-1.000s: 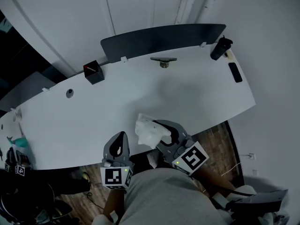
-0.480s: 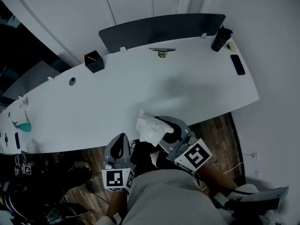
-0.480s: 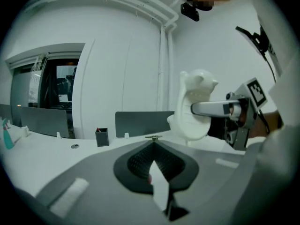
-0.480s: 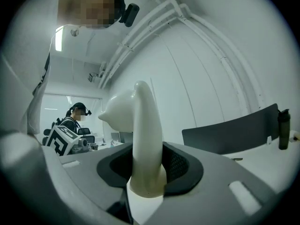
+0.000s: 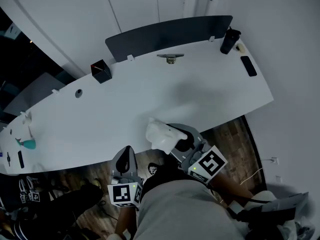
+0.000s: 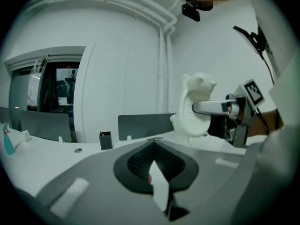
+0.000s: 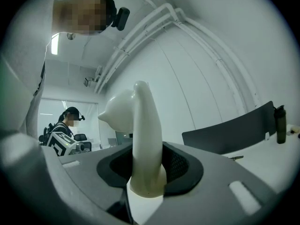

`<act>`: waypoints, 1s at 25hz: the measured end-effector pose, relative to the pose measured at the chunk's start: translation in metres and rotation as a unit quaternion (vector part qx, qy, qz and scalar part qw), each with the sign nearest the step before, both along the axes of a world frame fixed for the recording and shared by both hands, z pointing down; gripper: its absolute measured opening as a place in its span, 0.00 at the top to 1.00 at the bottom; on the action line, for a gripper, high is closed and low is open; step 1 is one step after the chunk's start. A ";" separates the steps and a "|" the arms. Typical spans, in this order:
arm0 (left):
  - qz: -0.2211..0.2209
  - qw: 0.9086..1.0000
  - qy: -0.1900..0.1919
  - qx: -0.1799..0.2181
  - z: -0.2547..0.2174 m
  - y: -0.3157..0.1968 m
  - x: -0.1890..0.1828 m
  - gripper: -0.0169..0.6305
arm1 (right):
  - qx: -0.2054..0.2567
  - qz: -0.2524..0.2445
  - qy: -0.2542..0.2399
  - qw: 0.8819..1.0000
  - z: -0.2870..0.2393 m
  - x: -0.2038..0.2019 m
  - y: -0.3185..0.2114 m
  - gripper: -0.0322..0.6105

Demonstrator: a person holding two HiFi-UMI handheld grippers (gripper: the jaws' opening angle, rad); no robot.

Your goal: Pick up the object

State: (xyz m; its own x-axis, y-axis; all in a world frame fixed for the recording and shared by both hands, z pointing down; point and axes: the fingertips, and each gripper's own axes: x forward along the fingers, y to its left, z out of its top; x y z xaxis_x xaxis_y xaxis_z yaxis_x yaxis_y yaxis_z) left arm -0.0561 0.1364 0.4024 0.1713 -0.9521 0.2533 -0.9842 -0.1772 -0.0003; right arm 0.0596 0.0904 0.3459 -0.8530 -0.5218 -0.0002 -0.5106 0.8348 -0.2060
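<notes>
The pick-up looks done: the right gripper (image 5: 176,139) is clamped on the white moulded plastic figure (image 5: 158,135), which seems held clear above the six o'clock edge of the long white table (image 5: 165,94) (the left gripper (image 5: 126,156) is closed and empty).

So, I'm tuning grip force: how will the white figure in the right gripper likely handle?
Probably stiff: the white figure shows no dent between the right gripper's jaws. Its smooth, glossy surface looks slippery. Held low, it rises tall above the grip, so it may twist.
</notes>
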 end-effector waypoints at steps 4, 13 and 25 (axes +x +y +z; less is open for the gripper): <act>0.002 1.000 0.004 0.008 -0.006 -0.004 0.002 0.97 | 0.010 0.008 0.008 1.000 -0.003 0.000 -0.002 0.72; 0.009 1.000 0.008 0.022 -0.009 -0.006 -0.006 0.97 | 0.015 0.005 0.015 1.000 -0.003 -0.014 0.004 0.72; 0.012 1.000 0.004 0.026 -0.010 -0.009 -0.006 0.97 | 0.019 0.005 0.018 1.000 -0.006 -0.016 0.004 0.72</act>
